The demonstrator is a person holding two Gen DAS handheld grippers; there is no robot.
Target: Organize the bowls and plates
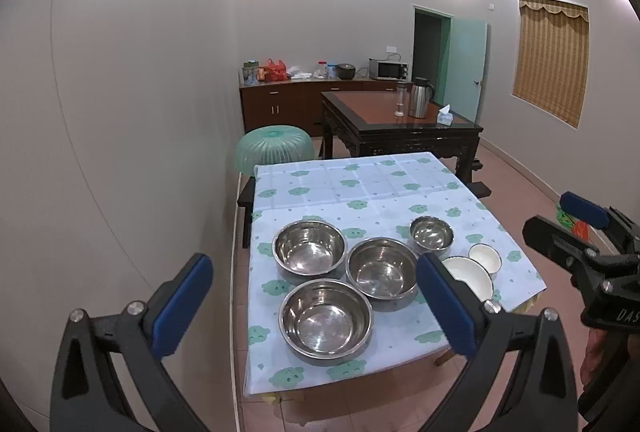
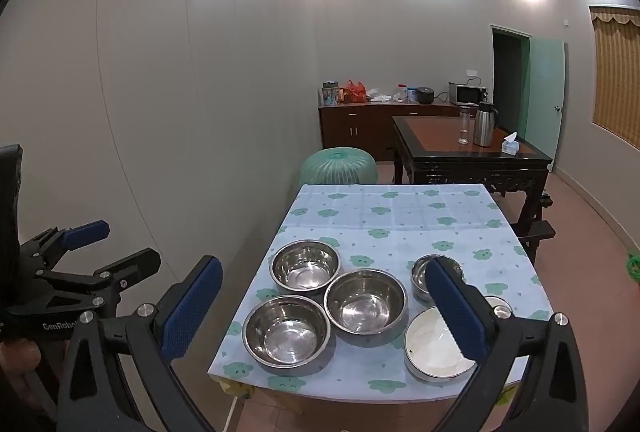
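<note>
Steel bowls, 4 of them, sit on the near half of the tabletop w/ its green-print cloth: one large at the near-left corner, one large just behind it, a third touching or nearly touching both, and a small one further right. Two white dishes lie by the right edge: a wide white plate near the front edge and a small white bowl just behind it. Nothing is stacked yet, so sorting looks not yet begun. Left gripper is held up short of the table, jaws spread wide, holding nothing; right gripper likewise, wide apart and empty. Both hover before the front edge, well apart from any dish. Step in hand, by my read: approach and pick a first piece. Next move prob. calls for lowering one gripper over a rim, e.g. a large steel bowl's, one finger inside and one outside, then nesting it into its neighbour. Steel walls look slick, so the pinch wants care; white pieces likely go together separately.
</note>
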